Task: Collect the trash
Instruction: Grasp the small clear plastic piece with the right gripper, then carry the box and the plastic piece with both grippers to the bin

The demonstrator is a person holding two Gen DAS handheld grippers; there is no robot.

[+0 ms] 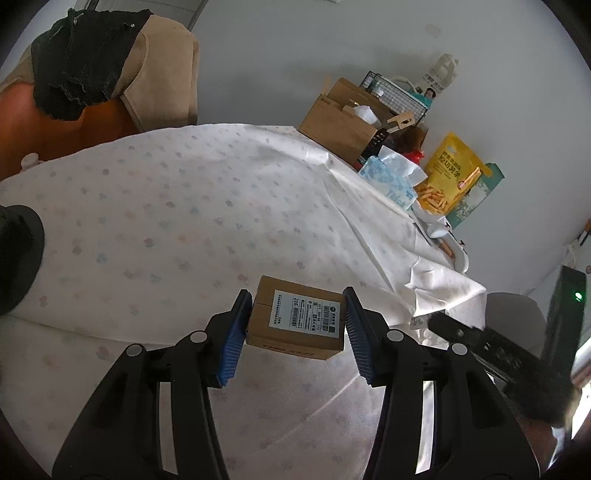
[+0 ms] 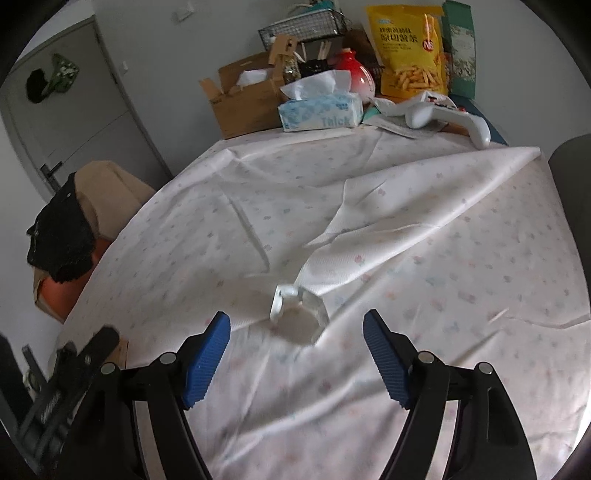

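My left gripper (image 1: 297,317) is shut on a small brown cardboard box (image 1: 297,319) with a white shipping label, held above the table's white patterned cloth (image 1: 166,206). Its blue pads press the box's two sides. In the right wrist view my right gripper (image 2: 297,343) is open and empty. A clear plastic bottle (image 2: 299,314) lies on its side on the cloth (image 2: 443,277), just ahead of the fingertips and between their lines. The other gripper's black body (image 2: 70,373) shows at the lower left.
At the table's far end stand an open cardboard box (image 2: 247,96), a tissue box (image 2: 321,110), a yellow snack bag (image 2: 412,55), a red pot (image 2: 356,74), a wire basket (image 2: 303,31) and a white controller (image 2: 450,118). A chair with dark clothing (image 1: 88,59) stands beside the table.
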